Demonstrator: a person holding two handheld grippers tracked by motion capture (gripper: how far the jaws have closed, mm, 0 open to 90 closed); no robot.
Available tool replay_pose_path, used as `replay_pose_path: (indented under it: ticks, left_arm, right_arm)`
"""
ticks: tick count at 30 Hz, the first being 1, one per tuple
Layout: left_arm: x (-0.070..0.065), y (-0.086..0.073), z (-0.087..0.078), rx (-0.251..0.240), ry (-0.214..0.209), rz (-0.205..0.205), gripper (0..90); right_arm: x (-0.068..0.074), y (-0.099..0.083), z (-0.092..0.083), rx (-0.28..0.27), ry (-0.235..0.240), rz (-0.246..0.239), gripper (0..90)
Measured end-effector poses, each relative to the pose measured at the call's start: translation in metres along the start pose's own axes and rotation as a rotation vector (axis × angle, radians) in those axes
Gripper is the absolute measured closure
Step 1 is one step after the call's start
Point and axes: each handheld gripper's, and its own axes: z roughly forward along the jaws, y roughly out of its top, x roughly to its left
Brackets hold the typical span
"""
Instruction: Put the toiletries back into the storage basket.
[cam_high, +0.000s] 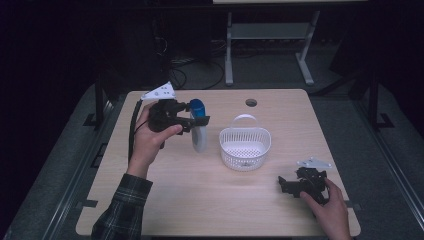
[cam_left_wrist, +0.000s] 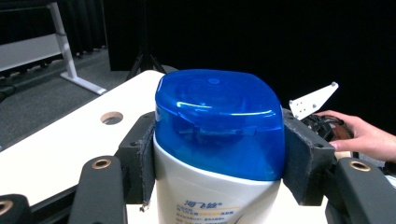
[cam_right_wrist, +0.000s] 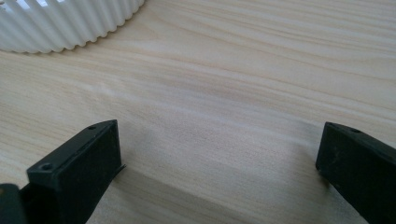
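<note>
A white bottle with a blue cap (cam_high: 199, 124) is lifted above the left half of the table, with my left gripper (cam_high: 197, 120) shut on it just under the cap. In the left gripper view both black pads press the sides of the blue cap (cam_left_wrist: 218, 122) and the white body (cam_left_wrist: 210, 196) hangs below. A white perforated basket (cam_high: 245, 145) with a handle stands at the table's middle, to the right of the bottle. My right gripper (cam_high: 284, 184) rests low at the front right with its jaws wide open and nothing between them; bare wood lies between them in the right gripper view (cam_right_wrist: 219, 154).
The wooden table (cam_high: 200, 200) has a round cable hole (cam_high: 251, 102) near its far edge. The basket's ribbed wall (cam_right_wrist: 60, 23) shows at the top left of the right gripper view. A metal stand (cam_high: 270, 45) is on the floor beyond the table.
</note>
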Motion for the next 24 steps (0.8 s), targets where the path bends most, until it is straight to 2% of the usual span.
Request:
replay_pose_path:
  ticks: [12,24]
  left_arm:
    - [-0.003,0.01,0.016,-0.006,-0.017,0.013,37.1]
    - [-0.005,0.013,0.031,-0.013,-0.039,0.013,37.2]
  right_arm:
    - [0.0,0.0,0.0,0.0,0.0,0.0,0.0]
    - [0.0,0.0,0.0,0.0,0.001,-0.002,0.0]
